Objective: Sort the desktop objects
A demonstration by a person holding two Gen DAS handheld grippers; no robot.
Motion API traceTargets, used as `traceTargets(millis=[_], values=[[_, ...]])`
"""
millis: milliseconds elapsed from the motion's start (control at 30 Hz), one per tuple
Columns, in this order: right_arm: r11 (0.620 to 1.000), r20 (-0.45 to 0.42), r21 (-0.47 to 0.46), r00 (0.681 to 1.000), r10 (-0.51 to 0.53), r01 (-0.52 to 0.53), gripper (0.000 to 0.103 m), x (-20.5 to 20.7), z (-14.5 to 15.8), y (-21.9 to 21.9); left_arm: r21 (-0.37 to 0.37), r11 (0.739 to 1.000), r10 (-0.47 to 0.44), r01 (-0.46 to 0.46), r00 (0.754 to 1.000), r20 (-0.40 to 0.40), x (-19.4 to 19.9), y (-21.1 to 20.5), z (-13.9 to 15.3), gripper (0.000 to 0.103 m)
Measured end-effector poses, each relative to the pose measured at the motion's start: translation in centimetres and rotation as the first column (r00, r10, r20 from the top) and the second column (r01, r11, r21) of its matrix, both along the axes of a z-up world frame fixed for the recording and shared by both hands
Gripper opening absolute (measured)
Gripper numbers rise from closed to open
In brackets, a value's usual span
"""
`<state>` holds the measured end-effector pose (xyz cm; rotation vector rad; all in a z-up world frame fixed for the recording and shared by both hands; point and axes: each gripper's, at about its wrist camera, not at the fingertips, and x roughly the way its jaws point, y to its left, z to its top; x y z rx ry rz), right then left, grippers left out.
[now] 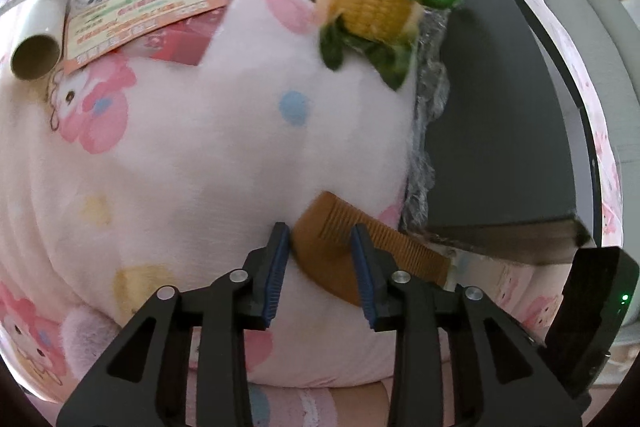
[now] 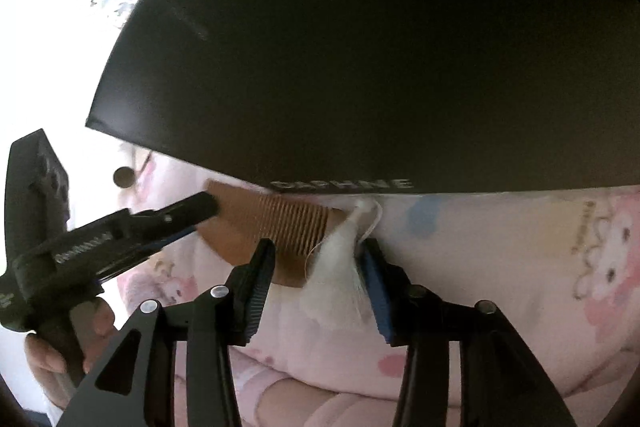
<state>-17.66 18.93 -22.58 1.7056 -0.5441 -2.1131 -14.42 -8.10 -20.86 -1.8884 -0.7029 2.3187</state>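
Observation:
A brown wooden comb (image 1: 400,247) with a white tassel (image 2: 344,259) lies on the pink cartoon blanket (image 1: 200,167), against the near edge of a flat black box (image 2: 360,47) marked DAPHNE. My left gripper (image 1: 320,233) points steeply down over the comb's rounded end. Its blue pads straddle that end, the right finger passes over the teeth, and I see no squeeze. From the right wrist, the left gripper (image 2: 204,219) comes in from the left onto the same end. My right gripper (image 2: 316,247) stands open around the tassel end, the tassel brushing its right pad.
A plush corn cob (image 1: 372,7) lies by the box's far corner, and crumpled clear wrap (image 1: 428,99) runs along the box's side. A cardboard tube (image 1: 34,59), printed cards (image 1: 140,11) and small packets sit at the far left. A hand (image 2: 52,355) holds the left gripper's handle.

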Motion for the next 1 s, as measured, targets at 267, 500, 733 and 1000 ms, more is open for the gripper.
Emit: traceTargets(millis=[267, 500, 733, 1000], values=[[0.997, -0.169, -0.029, 0.984, 0.063, -0.069, 0.035, 1.9, 3.5, -0.4, 0.026, 0.999, 0.037, -0.033, 0.987, -0.155, 4.0, -1.7, 4.4, 0.026], [0.996, -0.259, -0.079, 0.966, 0.026, -0.048, 0.035, 3.0, 8.1, -0.7, 0.037, 0.999, -0.002, 0.012, 0.963, -0.270, 4.0, 3.9, 7.1, 0.026], [0.981, -0.384, -0.158, 0.922, 0.047, -0.116, 0.035, 0.7, 15.3, -0.9, 0.072, 0.988, -0.096, 0.134, 0.916, -0.389, 2.3, 8.3, 13.6, 0.019], [0.997, -0.417, -0.028, 0.907, 0.058, -0.077, 0.035, -1.7, 15.4, 2.4, 0.018, 0.979, -0.183, 0.205, 0.903, -0.389, -2.0, 14.5, 13.4, 0.019]])
